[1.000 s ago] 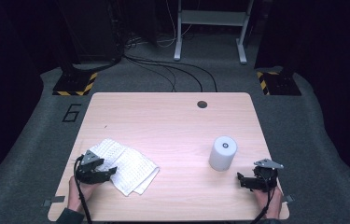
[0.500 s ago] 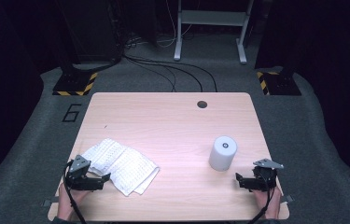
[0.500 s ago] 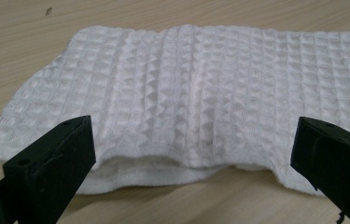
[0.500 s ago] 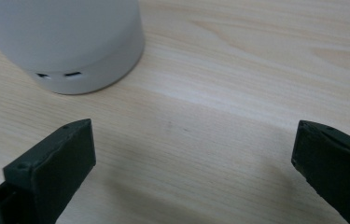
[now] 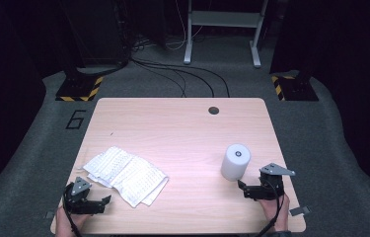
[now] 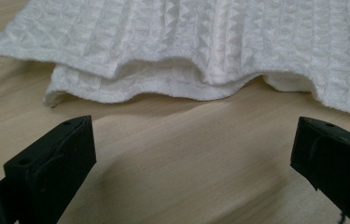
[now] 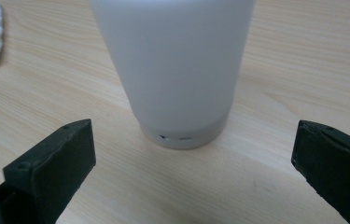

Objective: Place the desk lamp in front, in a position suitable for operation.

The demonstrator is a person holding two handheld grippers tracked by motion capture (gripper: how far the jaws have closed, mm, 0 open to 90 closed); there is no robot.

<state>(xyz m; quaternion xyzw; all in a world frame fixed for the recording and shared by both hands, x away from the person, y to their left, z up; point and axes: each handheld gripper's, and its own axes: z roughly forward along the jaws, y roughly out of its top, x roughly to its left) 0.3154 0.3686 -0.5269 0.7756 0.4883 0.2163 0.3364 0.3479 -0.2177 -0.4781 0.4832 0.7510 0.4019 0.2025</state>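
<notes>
Dark carpet and loose cables surrounded the pale wooden table [image 5: 172, 128], which had rounded corners and a small round hole near its far edge. We worked from the near side with one claw in each hand.

Our left gripper [image 5: 104, 201] sat low at the near left corner, just short of the white cloth [image 5: 126, 173]. Its jaws had just been opening and stood wide apart, with nothing but bare wood between them. In the left gripper view the cloth [image 6: 200, 51] showed a raised waffle weave, soft and thick, folded so that two wavy hems lay one over the other on the table.

Our right gripper [image 5: 241, 189] pointed at the white cylinder [image 5: 235, 162], which stood upright toward the near right of the table, well apart from the cloth. Those jaws were also spread wide and empty, and the cylinder [image 7: 177, 70] stood close ahead of them, not between them. It looked smooth and matte, like frosted plastic, with a narrow band and a small marking at its base.

We judged the cloth to be laid down and let go, and the cylinder to be next. That move would call for easing the right claw forward until its jaws flanked the rounded wall, then closing gently and squarely, since a smooth curved side could slip or tip.
</notes>
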